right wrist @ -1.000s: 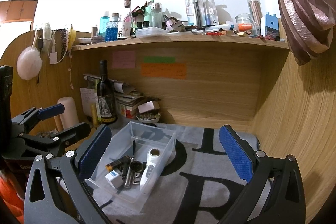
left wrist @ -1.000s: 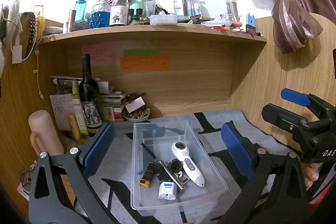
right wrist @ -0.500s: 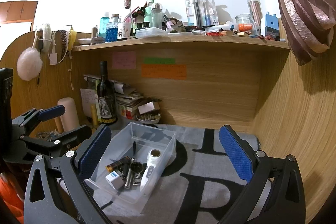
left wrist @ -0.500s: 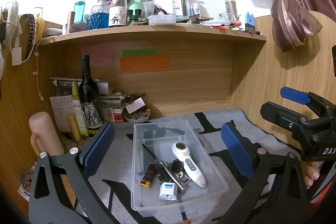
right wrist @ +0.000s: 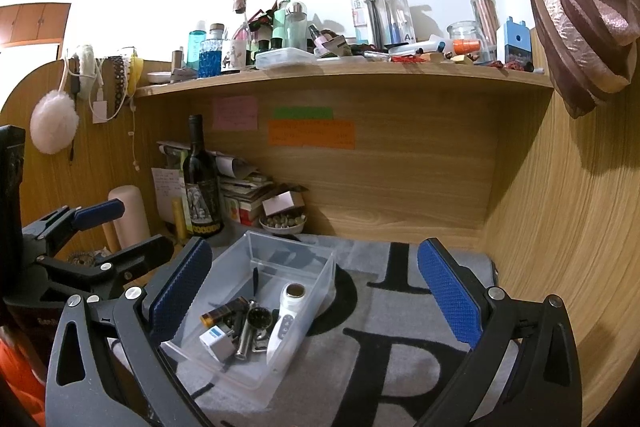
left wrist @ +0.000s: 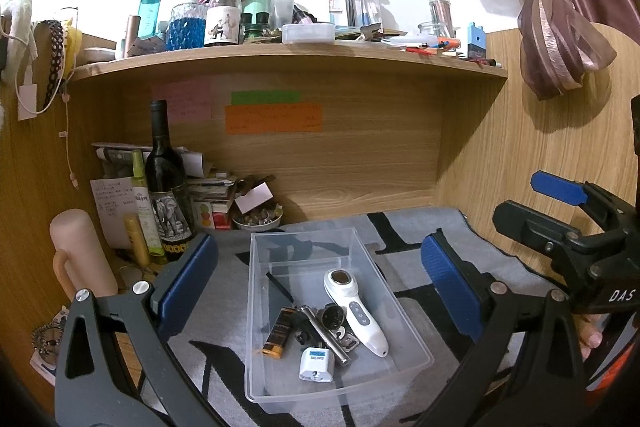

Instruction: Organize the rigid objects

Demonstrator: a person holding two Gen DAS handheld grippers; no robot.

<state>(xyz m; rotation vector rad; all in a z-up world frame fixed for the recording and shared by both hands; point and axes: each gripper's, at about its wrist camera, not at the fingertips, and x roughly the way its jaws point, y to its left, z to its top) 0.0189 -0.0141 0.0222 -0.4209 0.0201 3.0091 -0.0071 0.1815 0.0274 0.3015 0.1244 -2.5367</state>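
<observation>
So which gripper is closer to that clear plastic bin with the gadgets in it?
Left. The left gripper frames the clear plastic bin directly; the right gripper sits off to its right.

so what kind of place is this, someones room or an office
Most likely a bedroom or dorm desk nook, not an office. The wooden shelf is crowded with toiletry and perfume bottles, a wine bottle stands in the corner, and a tied-back curtain hangs at the right.

"das" on the right claw (left wrist: 560, 211); "a+" on a shelf package (right wrist: 394, 17).
</observation>
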